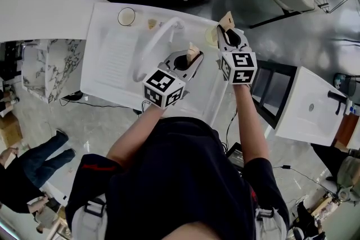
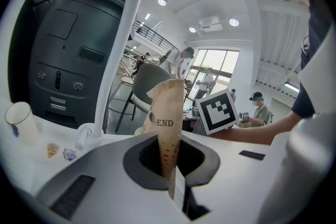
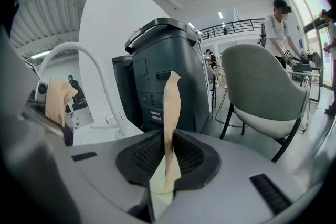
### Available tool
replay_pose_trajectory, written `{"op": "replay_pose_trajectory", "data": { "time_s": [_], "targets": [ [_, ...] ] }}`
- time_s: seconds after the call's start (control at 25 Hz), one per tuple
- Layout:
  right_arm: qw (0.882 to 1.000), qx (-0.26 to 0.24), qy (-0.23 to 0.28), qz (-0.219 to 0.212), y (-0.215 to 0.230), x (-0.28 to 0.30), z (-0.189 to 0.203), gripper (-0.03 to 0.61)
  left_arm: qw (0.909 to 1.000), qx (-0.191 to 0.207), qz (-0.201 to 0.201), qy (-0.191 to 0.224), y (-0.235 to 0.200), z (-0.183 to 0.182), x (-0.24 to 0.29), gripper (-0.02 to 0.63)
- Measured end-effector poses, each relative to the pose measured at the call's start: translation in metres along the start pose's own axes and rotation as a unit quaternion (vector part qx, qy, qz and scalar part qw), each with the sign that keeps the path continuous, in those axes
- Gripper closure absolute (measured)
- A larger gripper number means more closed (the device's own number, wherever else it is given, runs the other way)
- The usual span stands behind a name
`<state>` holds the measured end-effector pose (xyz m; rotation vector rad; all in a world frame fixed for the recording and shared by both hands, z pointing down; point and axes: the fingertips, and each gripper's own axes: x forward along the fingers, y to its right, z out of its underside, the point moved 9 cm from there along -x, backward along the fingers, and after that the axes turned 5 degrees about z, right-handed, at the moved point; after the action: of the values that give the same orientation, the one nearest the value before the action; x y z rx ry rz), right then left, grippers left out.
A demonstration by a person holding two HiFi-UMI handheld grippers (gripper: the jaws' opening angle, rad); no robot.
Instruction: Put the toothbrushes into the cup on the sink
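Each gripper holds a toothbrush in a tan paper wrapper. My left gripper (image 1: 190, 59) (image 2: 171, 168) is shut on one wrapped toothbrush (image 2: 168, 118), which stands upright with "END" printed on it, above the middle of the white sink top (image 1: 112, 59). My right gripper (image 1: 228, 31) (image 3: 167, 168) is shut on the other wrapped toothbrush (image 3: 171, 113) (image 1: 226, 19) near the sink's far right corner. The white cup (image 1: 126, 16) (image 2: 21, 122) stands at the sink's far edge, left of both grippers. No toothbrush is visible in it.
A white arched faucet (image 1: 154, 42) (image 3: 100, 73) rises between the cup and the grippers. A dark grey machine (image 2: 68, 60) (image 3: 163, 71) stands behind the sink. A grey chair (image 3: 262, 86) is at the right, and a second sink unit (image 1: 312, 107) farther right. A person stands at the lower left (image 1: 28, 168).
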<state>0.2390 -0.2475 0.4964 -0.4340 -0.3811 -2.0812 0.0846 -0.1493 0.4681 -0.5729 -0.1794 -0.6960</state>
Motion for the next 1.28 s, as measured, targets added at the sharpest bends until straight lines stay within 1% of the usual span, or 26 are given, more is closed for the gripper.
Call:
{"op": "replay_pose_trajectory", "data": {
  "time_s": [0.32,0.72,0.76,0.84,0.88,1.16,1.28],
  "targets": [
    [1.0,-0.009,-0.026,-0.009,-0.001,-0.004,0.005,0.528,1.0,0.007,0.004,0.0,0.007,-0.001,-0.002,0.6],
    [0.999,0.003,-0.05,-0.006,0.001,-0.014,0.012,0.526,0.9999,0.011,0.012,0.003,0.017,0.001,-0.006,0.6],
    [0.999,0.005,-0.052,-0.007,0.001,-0.015,0.013,0.522,0.9999,0.012,0.012,0.004,0.018,0.001,-0.007,0.6],
    [0.998,0.012,-0.055,-0.012,0.0,-0.017,0.014,0.48,0.9998,0.013,0.013,0.004,0.021,0.001,-0.009,0.6],
    [0.998,0.017,-0.055,-0.013,0.0,-0.018,0.014,0.472,0.9998,0.014,0.013,0.005,0.023,0.002,-0.01,0.6],
    [0.997,0.039,-0.067,-0.004,0.005,-0.023,0.017,0.436,0.9998,0.015,0.011,0.011,0.029,0.001,-0.014,0.6],
    [0.996,0.047,-0.073,-0.002,0.005,-0.027,0.019,0.431,0.9997,0.015,0.011,0.015,0.031,0.001,-0.016,0.6]
  ]
}}
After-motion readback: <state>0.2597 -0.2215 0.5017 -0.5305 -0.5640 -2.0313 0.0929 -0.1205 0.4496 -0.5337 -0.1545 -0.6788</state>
